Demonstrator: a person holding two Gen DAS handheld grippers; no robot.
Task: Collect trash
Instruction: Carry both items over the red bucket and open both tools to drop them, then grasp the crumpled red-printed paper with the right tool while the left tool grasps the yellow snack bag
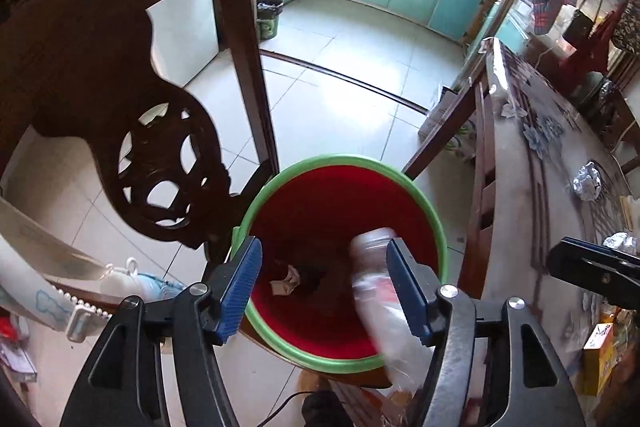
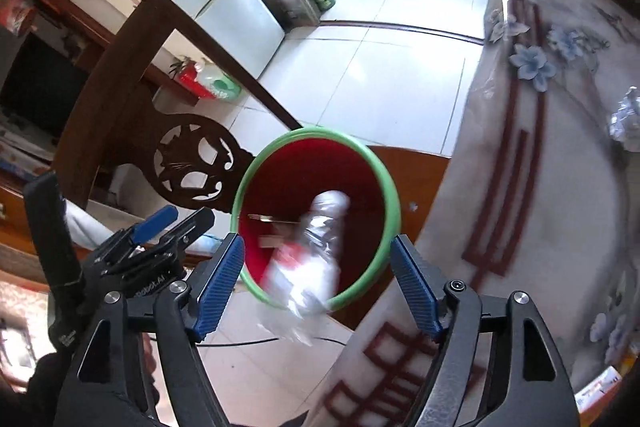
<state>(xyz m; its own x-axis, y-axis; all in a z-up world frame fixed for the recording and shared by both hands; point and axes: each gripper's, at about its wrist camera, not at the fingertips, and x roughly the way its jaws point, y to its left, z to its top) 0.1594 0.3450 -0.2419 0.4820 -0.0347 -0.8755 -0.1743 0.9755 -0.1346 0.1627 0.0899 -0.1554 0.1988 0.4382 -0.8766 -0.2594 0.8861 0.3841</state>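
Bin [image 1: 430, 205] rim between chair [image 1: 80, 75], table edge [image 1: 490, 187]; floor [image 1: 352, 75] open beyond.

Both grippers share one build: the left gripper [image 1: 324, 285] and the right gripper [image 2: 316, 283] have black textured arms with triangular cut-outs and round silver screws at the pivots. Their fingers [image 1: 240, 287] carry ribbed blue pads. In the right wrist view, the left gripper's black body bears small white lettering.

clear plastic bottle [image 1: 376, 291], glossy tiled floor [image 1: 340, 67], carved wood chair [image 1: 100, 87]
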